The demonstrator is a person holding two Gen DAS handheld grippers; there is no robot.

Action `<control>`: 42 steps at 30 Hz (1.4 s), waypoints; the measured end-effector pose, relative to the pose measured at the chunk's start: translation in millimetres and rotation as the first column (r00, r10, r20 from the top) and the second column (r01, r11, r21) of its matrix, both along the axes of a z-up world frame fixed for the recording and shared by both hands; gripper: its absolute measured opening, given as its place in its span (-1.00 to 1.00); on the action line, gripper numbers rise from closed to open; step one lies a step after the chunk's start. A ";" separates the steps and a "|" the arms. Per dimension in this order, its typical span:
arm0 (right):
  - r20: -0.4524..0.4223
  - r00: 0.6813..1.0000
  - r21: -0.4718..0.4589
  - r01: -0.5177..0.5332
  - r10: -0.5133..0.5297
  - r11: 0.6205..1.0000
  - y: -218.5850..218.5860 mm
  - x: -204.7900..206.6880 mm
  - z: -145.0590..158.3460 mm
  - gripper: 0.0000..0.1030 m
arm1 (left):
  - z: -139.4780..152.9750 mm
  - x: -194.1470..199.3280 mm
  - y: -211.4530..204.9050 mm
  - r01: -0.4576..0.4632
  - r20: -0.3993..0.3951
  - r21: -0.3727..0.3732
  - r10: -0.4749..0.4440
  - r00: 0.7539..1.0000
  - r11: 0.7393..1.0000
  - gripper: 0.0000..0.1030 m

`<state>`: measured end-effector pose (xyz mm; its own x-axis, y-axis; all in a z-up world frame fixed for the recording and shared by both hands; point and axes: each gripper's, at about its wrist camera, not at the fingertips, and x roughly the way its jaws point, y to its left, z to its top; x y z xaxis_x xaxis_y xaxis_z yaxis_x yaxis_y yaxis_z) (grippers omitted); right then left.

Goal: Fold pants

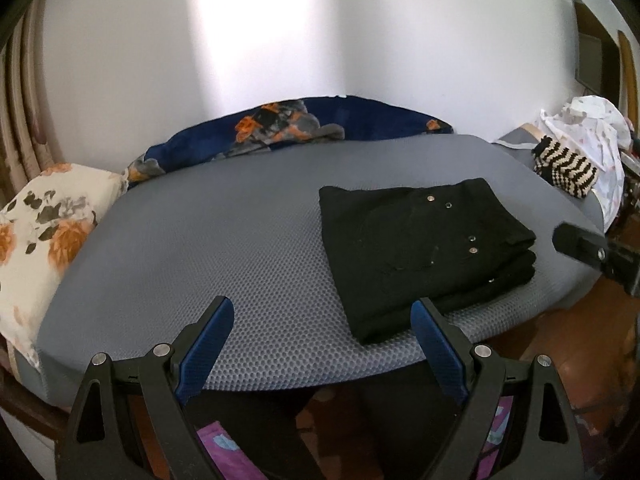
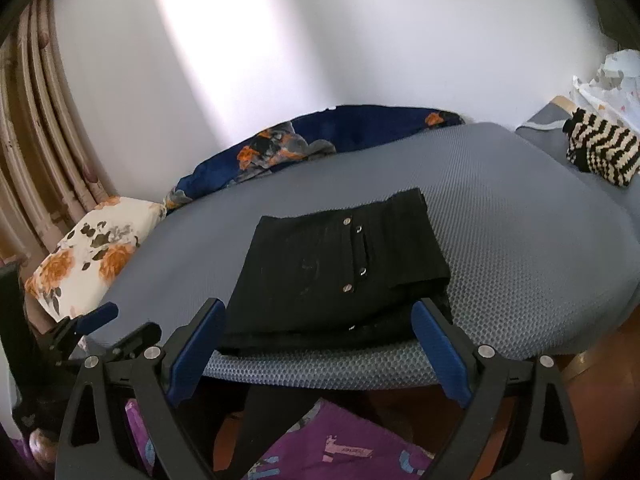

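the black pants (image 2: pixel 340 272) lie folded in a compact stack near the six o'clock edge of the grey mattress (image 2: pixel 520 240), seemingly finished, so the left gripper (image 1: pixel 322 316) and right gripper (image 2: pixel 318 316) hover apart, holding nothing.

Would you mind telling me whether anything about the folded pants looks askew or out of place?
Only slightly: the black pants lie folded near the mattress's front edge, but the layers are not flush. A lower layer sticks out past the top one on the right. Both grippers are open and clear of them.
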<state>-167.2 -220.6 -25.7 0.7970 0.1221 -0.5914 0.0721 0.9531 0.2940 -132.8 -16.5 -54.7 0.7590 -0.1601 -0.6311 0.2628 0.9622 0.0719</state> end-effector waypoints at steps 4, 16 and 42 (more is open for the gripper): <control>-0.021 1.000 0.038 -0.001 0.002 0.999 -2.9 2.8 -3.6 0.84 | 2.5 10.1 1.3 -0.008 -0.020 0.005 0.008 1.000 1.000 0.75; -0.056 0.998 0.102 0.004 0.002 0.995 -12.2 11.2 -8.1 0.84 | -2.8 54.1 -13.3 -0.010 -0.083 0.040 0.013 0.996 0.999 0.75; -0.089 0.996 0.121 0.022 -0.011 0.992 -29.6 25.3 -14.8 0.84 | -23.3 132.6 -33.3 0.005 -0.186 0.038 0.002 0.983 0.999 0.75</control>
<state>-141.9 -250.3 -40.6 0.7454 0.1846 -0.6406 0.1182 0.9091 0.3995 -0.2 -49.8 -77.9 0.6273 -0.1343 -0.7671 0.2767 0.9592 0.0583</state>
